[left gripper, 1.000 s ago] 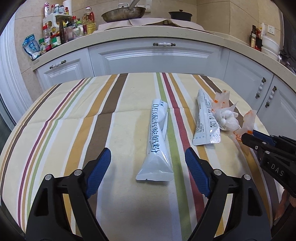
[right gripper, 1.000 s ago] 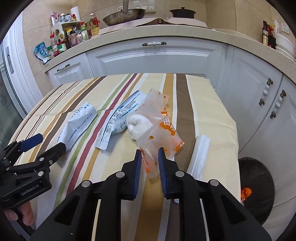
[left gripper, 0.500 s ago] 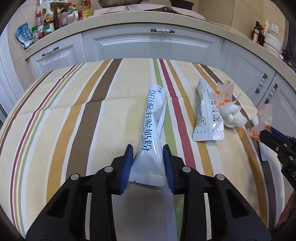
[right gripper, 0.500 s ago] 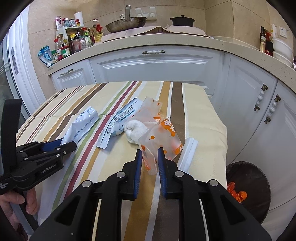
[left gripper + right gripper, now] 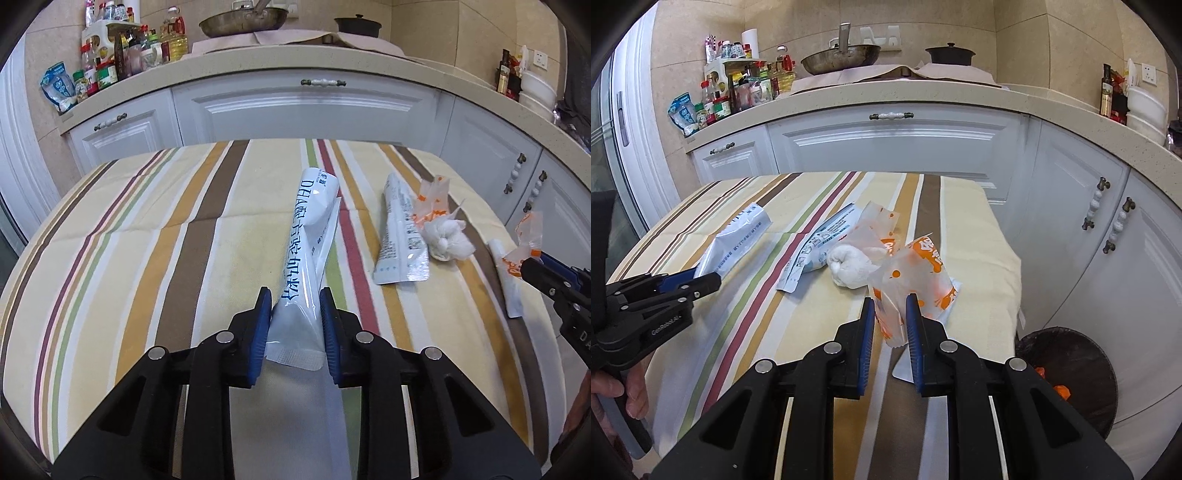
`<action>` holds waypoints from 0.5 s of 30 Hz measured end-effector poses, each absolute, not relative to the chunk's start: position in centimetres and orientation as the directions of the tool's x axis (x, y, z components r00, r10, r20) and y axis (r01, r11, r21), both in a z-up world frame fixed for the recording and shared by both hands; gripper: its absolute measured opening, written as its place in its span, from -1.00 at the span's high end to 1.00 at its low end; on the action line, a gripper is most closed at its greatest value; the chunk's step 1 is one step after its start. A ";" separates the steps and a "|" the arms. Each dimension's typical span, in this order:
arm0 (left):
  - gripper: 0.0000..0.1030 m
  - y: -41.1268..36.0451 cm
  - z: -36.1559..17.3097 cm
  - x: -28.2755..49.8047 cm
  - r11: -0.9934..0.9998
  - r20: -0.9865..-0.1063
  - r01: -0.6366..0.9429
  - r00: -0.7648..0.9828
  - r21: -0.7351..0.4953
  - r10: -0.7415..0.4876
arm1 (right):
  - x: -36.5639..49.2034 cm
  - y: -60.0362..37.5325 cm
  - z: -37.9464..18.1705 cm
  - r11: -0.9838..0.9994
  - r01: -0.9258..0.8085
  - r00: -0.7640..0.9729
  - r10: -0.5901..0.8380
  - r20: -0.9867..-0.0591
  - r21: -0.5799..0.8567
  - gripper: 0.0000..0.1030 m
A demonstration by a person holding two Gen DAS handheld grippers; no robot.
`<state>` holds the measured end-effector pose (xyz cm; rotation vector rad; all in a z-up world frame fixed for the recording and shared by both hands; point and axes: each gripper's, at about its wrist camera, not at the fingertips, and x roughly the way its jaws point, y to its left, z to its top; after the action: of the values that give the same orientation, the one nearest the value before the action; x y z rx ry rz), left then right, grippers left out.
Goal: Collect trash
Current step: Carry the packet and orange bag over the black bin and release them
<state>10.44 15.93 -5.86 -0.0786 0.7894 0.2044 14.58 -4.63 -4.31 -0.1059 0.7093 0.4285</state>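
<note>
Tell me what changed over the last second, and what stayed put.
The left gripper, open around the long white pouch a second ago, has shut on its near end and tipped it up. The right gripper keeps its hold on the orange-printed wrapper and has raised it. The second white pouch, the tissue wad and the bin are unmoved.

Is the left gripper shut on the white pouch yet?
Shut. The left gripper has both blue pads pressed against the white pouch's near end, pinching it narrower there.
</note>
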 end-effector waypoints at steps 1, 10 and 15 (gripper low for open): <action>0.50 15.7 -5.6 10.2 0.978 -0.706 -0.207 0.692 0.006 0.151 | 14.5 -4.8 -4.2 0.910 -0.413 0.681 0.341 -0.648 0.045 0.64; 0.52 11.3 -3.1 9.1 0.993 -0.662 -0.121 0.744 -0.002 0.089 | 12.9 -9.3 -3.1 0.944 -0.330 0.737 0.256 -0.626 -0.003 0.64; 0.53 7.5 -2.4 9.2 0.999 -0.648 -0.040 0.761 -0.003 0.029 | 11.7 -13.3 -2.9 0.969 -0.245 0.763 0.181 -0.620 -0.019 0.64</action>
<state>9.16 7.46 -2.43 -0.0167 0.7049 0.0376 11.71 -13.25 -2.86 -0.1016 0.6635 0.2322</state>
